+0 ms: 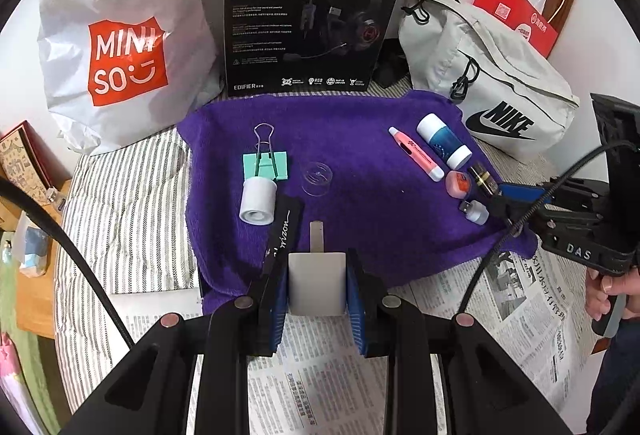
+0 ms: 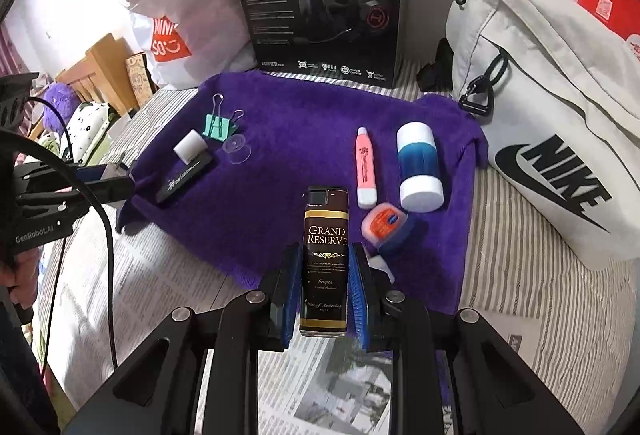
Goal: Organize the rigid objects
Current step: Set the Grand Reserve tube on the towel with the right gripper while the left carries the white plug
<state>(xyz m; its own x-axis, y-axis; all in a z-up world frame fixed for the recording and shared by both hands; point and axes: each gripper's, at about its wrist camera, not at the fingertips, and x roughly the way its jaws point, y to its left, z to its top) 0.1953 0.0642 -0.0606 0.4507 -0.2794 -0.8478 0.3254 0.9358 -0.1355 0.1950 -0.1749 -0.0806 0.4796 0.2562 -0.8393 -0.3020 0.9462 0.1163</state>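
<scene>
- Left gripper (image 1: pixel 317 285) pinches a white plug (image 1: pixel 317 285): light, stiff, smooth (grip its flat sides).
- Right gripper (image 2: pixel 325 285) clamps a lighter (image 2: pixel 325 263), slippery, held mid-body; pink pen (image 2: pixel 366 171) at one o'clock.

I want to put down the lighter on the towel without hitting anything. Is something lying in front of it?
The right gripper holds the lighter over the purple towel's near edge. Straight ahead the towel is bare. The orange round tin lies close on its right, with the pink pen beyond it.

Small rigid items (image 1: pixel 416 151) scattered across purple towel (image 1: pixel 360 195).
</scene>
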